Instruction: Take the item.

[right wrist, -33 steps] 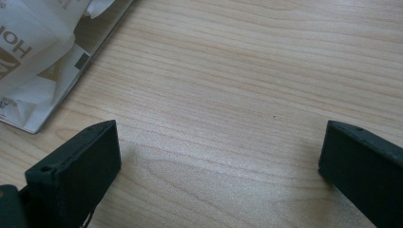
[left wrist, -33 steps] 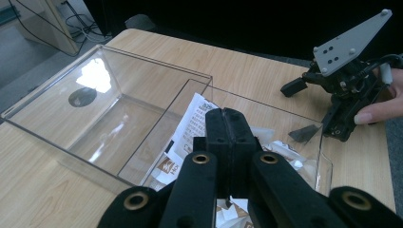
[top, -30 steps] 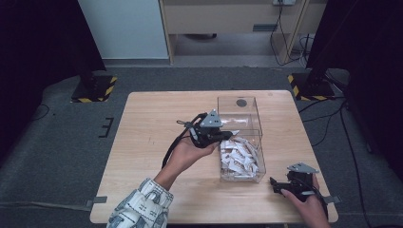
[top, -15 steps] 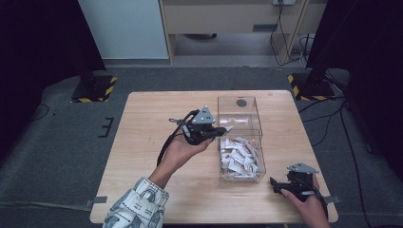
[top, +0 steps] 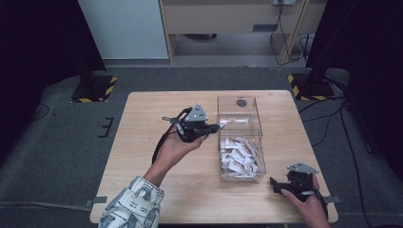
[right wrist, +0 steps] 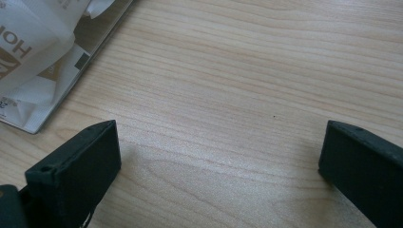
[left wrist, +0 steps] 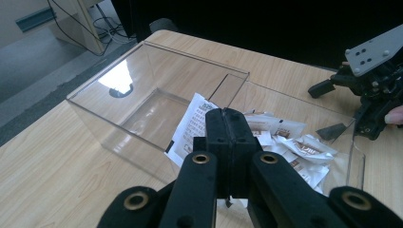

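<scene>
A clear two-compartment box (top: 219, 114) stands on the wooden table. Its near compartment holds several white sachets (top: 240, 156). My left gripper (top: 216, 127) hovers at the box's left wall, shut on one white printed sachet (top: 235, 122) that hangs over the far compartment. In the left gripper view the jaws (left wrist: 227, 124) pinch that sachet (left wrist: 192, 126) above the box (left wrist: 119, 128), with the sachet pile (left wrist: 304, 147) behind. My right gripper (top: 274, 182) rests on the table near the front right corner, open; its view shows the gripper (right wrist: 218, 147) with bare wood between its jaws.
The far compartment has a dark round mark (top: 241, 102) on its floor. The right gripper (left wrist: 370, 71) shows at the far right of the left gripper view. Sachets (right wrist: 33, 52) press against the box's clear wall in the right gripper view. Bare table (top: 142, 123) lies left of the box.
My left gripper has lifted from the near compartment and shifted left and farther away, carrying the sachet over the far compartment. The right gripper has stayed put.
</scene>
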`<action>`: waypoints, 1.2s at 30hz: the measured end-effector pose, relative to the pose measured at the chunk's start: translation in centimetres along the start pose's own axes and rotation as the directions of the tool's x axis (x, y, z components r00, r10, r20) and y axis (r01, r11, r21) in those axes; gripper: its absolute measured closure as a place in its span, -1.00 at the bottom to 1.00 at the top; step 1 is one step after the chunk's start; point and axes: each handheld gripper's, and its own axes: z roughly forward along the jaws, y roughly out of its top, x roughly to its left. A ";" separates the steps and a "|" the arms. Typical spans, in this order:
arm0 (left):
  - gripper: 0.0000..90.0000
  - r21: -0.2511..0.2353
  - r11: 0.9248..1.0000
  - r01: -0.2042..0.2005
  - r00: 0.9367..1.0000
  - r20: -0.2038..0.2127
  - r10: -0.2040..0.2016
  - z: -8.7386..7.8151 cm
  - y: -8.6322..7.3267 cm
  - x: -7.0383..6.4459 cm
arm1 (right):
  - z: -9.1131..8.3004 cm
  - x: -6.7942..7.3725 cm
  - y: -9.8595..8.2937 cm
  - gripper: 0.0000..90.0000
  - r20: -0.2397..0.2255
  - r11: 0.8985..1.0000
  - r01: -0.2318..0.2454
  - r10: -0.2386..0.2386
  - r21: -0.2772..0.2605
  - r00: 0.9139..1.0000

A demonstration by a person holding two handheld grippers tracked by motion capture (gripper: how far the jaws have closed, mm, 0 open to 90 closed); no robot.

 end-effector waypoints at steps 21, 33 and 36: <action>1.00 0.008 1.000 0.014 0.999 -0.047 -0.013 -1.0 -1.7 2.0 | 0.0 0.0 0.0 -0.99 0.000 1.000 0.000 0.000 0.000 1.000; 1.00 0.033 0.999 0.013 0.998 -0.065 -0.011 -1.1 -2.7 3.0 | 0.0 0.0 0.0 -0.99 0.000 1.000 0.000 0.000 0.000 1.000; 1.00 0.034 0.999 0.021 0.997 -0.069 -0.018 -1.2 -3.1 3.2 | 0.0 0.0 0.0 -0.99 0.000 1.000 0.000 0.000 0.000 1.000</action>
